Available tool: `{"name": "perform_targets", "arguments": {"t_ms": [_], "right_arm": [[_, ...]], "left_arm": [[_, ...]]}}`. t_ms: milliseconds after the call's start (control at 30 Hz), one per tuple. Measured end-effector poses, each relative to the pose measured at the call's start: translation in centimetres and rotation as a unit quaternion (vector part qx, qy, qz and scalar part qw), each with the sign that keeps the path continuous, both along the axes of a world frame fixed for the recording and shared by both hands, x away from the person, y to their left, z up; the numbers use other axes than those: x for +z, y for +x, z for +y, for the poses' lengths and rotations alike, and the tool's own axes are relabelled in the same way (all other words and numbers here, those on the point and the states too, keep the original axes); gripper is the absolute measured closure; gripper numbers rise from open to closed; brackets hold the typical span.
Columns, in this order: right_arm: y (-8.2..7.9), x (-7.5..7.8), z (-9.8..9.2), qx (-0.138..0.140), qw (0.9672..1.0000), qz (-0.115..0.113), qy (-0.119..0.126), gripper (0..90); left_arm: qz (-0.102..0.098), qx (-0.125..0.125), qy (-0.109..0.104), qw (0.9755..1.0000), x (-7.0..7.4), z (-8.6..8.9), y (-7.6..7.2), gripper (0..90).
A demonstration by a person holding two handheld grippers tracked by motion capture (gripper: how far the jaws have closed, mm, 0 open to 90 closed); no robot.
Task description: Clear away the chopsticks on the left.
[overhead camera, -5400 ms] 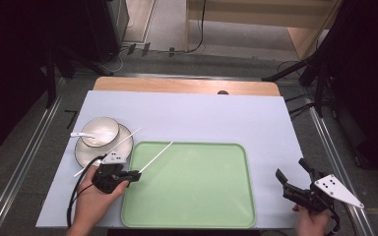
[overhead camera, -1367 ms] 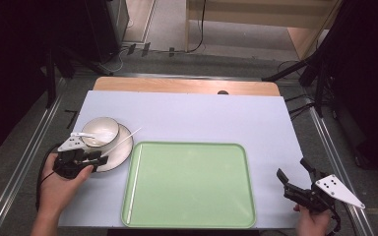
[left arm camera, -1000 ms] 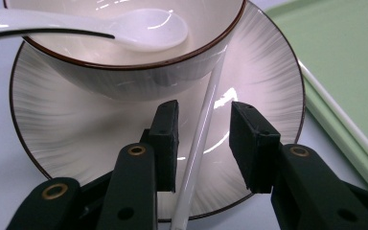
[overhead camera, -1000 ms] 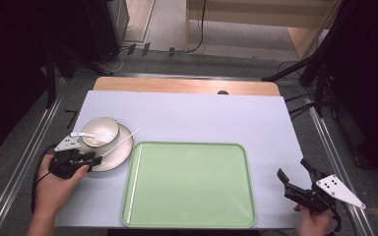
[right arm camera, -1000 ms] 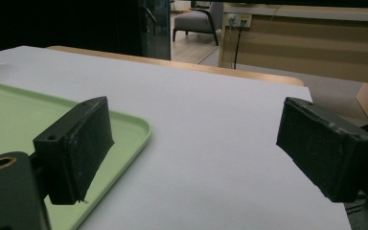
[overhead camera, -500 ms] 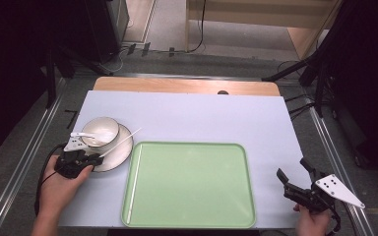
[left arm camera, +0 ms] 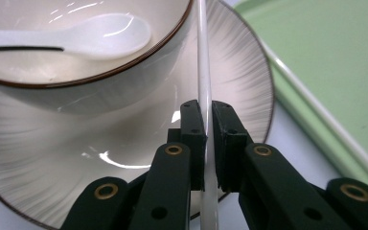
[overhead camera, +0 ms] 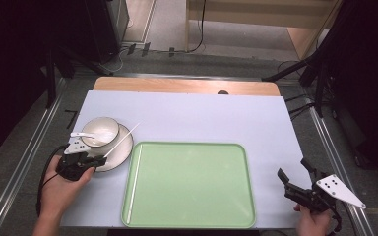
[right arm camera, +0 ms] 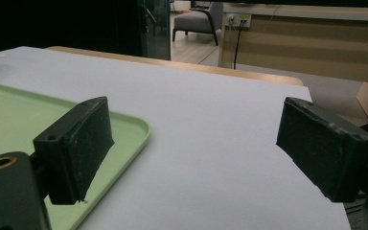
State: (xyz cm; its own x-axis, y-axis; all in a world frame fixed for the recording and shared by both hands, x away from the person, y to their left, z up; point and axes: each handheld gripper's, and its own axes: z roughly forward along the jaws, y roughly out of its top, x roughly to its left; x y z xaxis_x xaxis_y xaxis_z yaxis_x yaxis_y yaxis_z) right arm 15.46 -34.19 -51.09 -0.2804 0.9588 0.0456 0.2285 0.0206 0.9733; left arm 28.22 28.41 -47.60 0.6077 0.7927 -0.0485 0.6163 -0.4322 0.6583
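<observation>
Left tongs [left arm camera: 205, 125] now sit at the near rim of the plate [left arm camera: 249, 76], clenched on a thin white chopstick [left arm camera: 203, 57] that runs straight ahead of them across the plate and past the bowl [left arm camera: 76, 86]; seconds ago they were at the tray's left edge holding the other stick. That first chopstick [overhead camera: 133, 184] now lies along the inside left edge of the green tray [overhead camera: 192, 182], to the right of the left tongs, so the job seems to be moving tableware onto the tray, this stick next. Right tongs [overhead camera: 302, 189] have not moved, resting released and empty off the tray's right side on the counter [overhead camera: 202, 118]. Bowl and plate are glossy, brown-rimmed ceramic, the plate finely streaked; a smooth white spoon [left arm camera: 76, 36] rests in the bowl; the tray is matte with rounded corners.
</observation>
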Motion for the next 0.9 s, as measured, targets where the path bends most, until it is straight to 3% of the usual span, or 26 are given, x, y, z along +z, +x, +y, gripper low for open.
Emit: {"name": "perform_targets", "arguments": {"t_ms": [233, 400, 567, 767, 900], "right_arm": [[0.0, 0.0, 0.0, -0.001, 1.0000, -0.001, 0.000, 12.4], [0.0, 0.0, 0.1, 0.001, 1.0000, -0.002, -0.001, 12.4], [0.0, 0.1, 0.0, 0.001, 1.0000, -0.002, -0.001, 12.4], [0.0, 0.1, 0.0, 0.001, 1.0000, -0.002, -0.001, 12.4], [0.1, 0.1, 0.0, 0.002, 1.0000, -0.003, -0.001, 12.4]], "left_arm": [[0.013, -0.026, -0.022, 0.9993, 0.4, -2.6, -0.9, 85.2], [0.029, -0.048, -0.030, 0.9979, 0.1, -5.9, -2.0, 85.1], [0.047, -0.070, -0.031, 0.9959, -0.6, -9.2, -3.2, 85.1], [0.078, -0.075, -0.063, 0.9921, -1.8, -11.7, -4.2, 85.1], [0.090, -0.085, -0.056, 0.9908, -2.3, -13.2, -4.8, 85.1]]}}
